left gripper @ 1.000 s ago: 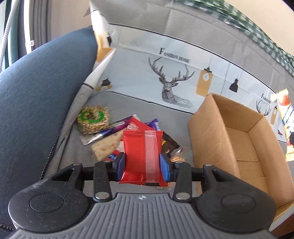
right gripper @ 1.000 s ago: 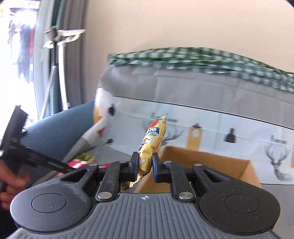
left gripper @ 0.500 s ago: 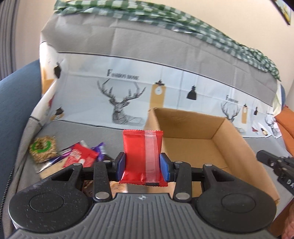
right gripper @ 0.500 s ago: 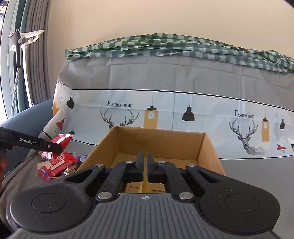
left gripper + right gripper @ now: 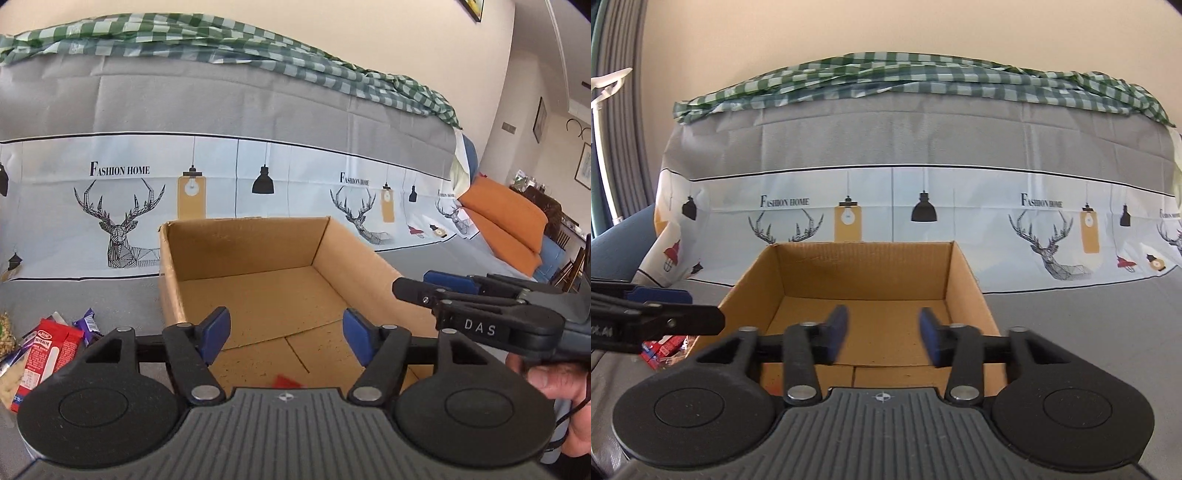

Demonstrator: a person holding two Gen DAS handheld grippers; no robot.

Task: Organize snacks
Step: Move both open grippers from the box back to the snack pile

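Observation:
An open cardboard box (image 5: 199, 236) stands on the grey sofa seat; it also shows in the right wrist view (image 5: 864, 247). My left gripper (image 5: 286, 334) is open and empty over the box's near edge. A corner of the red snack packet (image 5: 286, 381) lies on the box floor just under it. My right gripper (image 5: 882, 334) is open and empty over the box's near side, and appears from the right in the left wrist view (image 5: 443, 286). A pile of snack packets (image 5: 48, 343) lies on the seat left of the box.
The sofa back carries a grey-and-white deer-print cover (image 5: 122, 221) with a green checked cloth (image 5: 221, 40) on top. Orange cushions (image 5: 506, 218) lie far right. A blue armrest (image 5: 613, 240) is at the left.
My left gripper moved right over the box and opened, dropping the red packet into it. My right gripper, shut half a second ago, has opened; its yellow packet left earlier.

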